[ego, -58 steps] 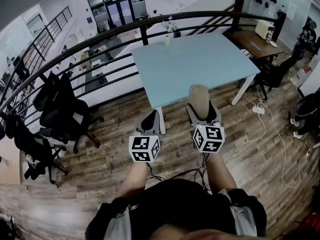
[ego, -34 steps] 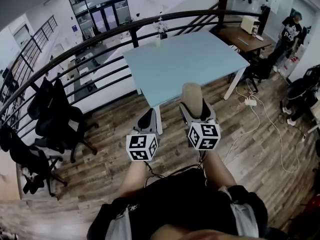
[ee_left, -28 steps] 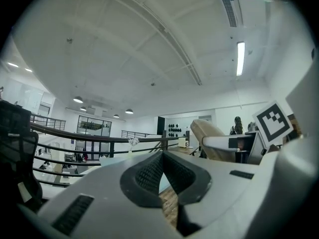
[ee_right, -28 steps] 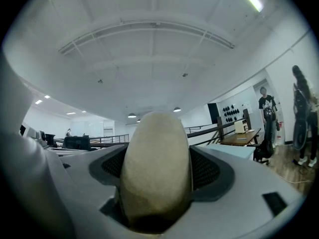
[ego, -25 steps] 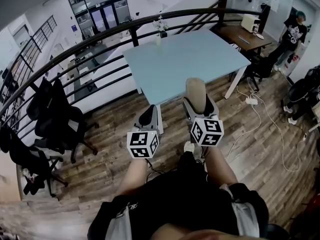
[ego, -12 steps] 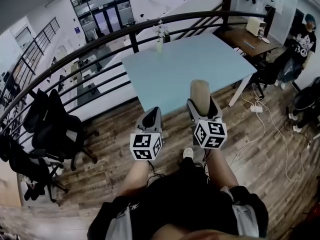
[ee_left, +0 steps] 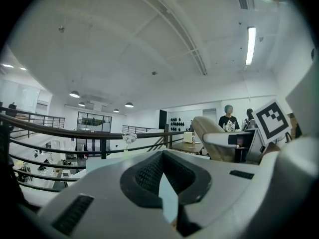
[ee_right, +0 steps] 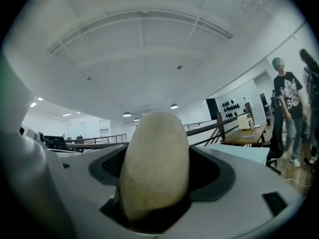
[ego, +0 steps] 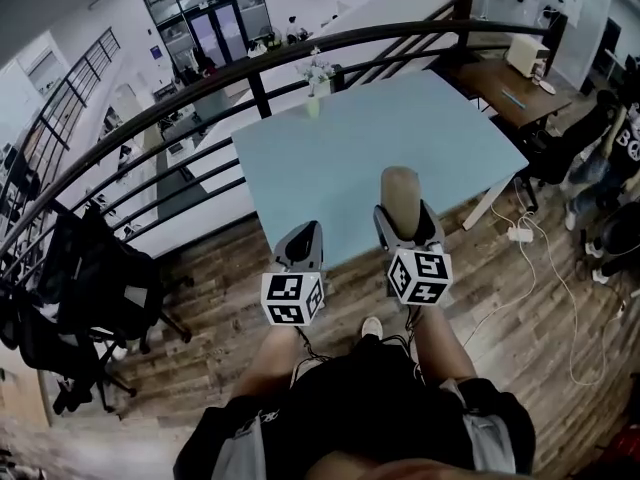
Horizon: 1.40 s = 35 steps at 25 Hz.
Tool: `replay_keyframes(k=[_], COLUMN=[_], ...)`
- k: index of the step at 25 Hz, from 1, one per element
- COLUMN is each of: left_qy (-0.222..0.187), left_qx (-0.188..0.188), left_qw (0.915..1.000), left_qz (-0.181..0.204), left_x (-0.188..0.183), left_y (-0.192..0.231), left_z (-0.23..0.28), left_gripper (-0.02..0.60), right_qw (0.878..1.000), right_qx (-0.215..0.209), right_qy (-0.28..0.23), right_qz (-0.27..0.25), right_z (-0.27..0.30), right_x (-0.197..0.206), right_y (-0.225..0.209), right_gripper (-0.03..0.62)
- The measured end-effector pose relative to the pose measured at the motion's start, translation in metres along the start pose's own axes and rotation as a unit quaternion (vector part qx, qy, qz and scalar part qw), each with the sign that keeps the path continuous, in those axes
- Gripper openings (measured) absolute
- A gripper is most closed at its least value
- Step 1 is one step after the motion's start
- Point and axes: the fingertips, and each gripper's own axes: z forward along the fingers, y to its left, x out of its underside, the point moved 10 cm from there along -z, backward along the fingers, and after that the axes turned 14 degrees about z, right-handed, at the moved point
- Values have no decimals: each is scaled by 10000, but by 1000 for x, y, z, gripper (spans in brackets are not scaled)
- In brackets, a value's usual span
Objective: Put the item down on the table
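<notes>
Item held upright at the desk's near edge

Head view: the right gripper (ego: 404, 220) carries a tan oval item (ego: 400, 188), seen against the near part of the pale blue desk (ego: 330, 148). The left gripper (ego: 302, 240) hovers just beside it.

Left gripper view: the fingers (ee_left: 142, 176) are clenched together with nothing between them.

Right gripper view: the fingers (ee_right: 207, 171) grasp the item's lower half, and its rounded top stands clear.

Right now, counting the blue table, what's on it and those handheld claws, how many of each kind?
Grippers: 2 (left gripper, right gripper)
Beige oval item, in the right gripper: 1
Table: 1
Flower vase: 1
Total: 5
</notes>
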Motion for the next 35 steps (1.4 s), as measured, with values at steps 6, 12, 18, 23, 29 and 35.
replay_keyframes(k=[6, 12, 18, 23, 29, 35], left_qy=[-36, -180, -99, -166, 23, 155], left_qx=[-70, -250, -186, -183, -167, -209], left_qw=[10000, 9995, 9998, 9997, 9998, 9996], left_qz=[16, -63, -22, -20, -57, -94], left_x=[-23, -35, -34, -38, -24, -15], left_y=[13, 27, 56, 76, 87, 95], left_z=[82, 131, 159, 173, 185, 190], left_gripper=[11, 11, 11, 11, 11, 11], right_qw=[9999, 9996, 9997, 9996, 9987, 9959], right_qx=[-155, -237, -188, -165, -84, 63], right_qy=[74, 103, 163, 235, 474, 897], right_qz=[4, -94, 22, -73, -136, -113], right_z=[69, 122, 164, 191, 222, 251], right_x=[-30, -49, -49, -44, -29, -4], right_y=[-34, -55, -52, -46, -52, -65], right_gripper=[382, 382, 382, 382, 383, 383])
